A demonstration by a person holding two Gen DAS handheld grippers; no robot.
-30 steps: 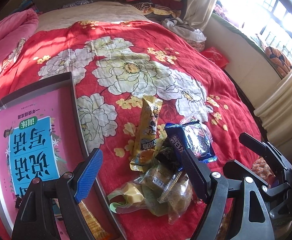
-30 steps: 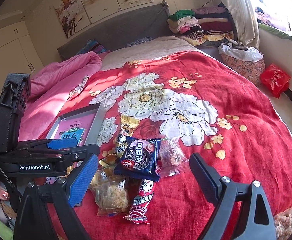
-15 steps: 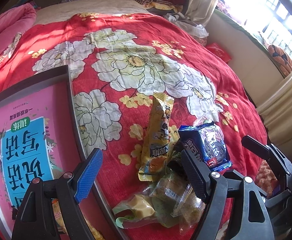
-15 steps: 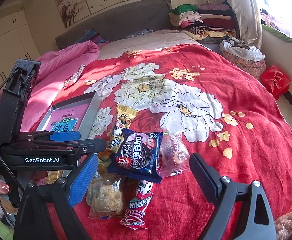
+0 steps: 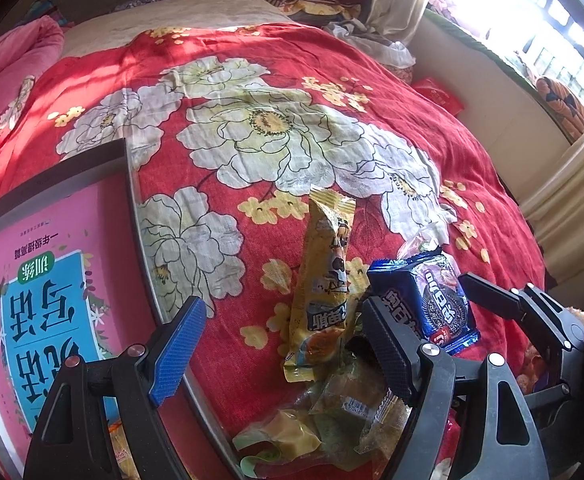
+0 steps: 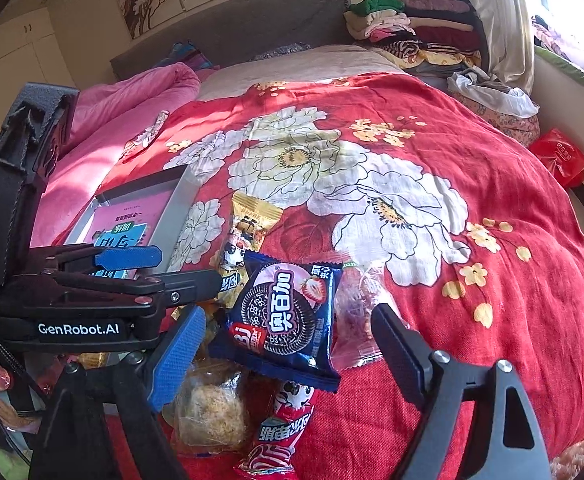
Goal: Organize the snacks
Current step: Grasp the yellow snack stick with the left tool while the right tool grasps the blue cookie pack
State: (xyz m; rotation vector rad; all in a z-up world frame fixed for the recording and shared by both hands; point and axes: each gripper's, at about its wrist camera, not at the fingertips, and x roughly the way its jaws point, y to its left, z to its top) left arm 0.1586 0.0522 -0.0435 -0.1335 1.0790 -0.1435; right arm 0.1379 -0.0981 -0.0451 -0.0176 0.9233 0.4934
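I have both claws spread wide and empty over the bed (image 6: 511,200). The snacks lie heaped on the red blanket, and the left claw (image 5: 280,344) brackets the yellow snack stick (image 5: 325,296), which points straight ahead between its fingers. I judge that is my line-up for the first pick. The tray (image 5: 130,184) with the pink book sits just left of that claw, near enough, I think, to receive the sorted packets. The right claw (image 6: 288,354) frames the blue cookie pack (image 6: 282,312), which rests on top of the pile, with a clear-wrapped pastry (image 6: 212,412) and a red stick (image 6: 282,432) partly beneath it.
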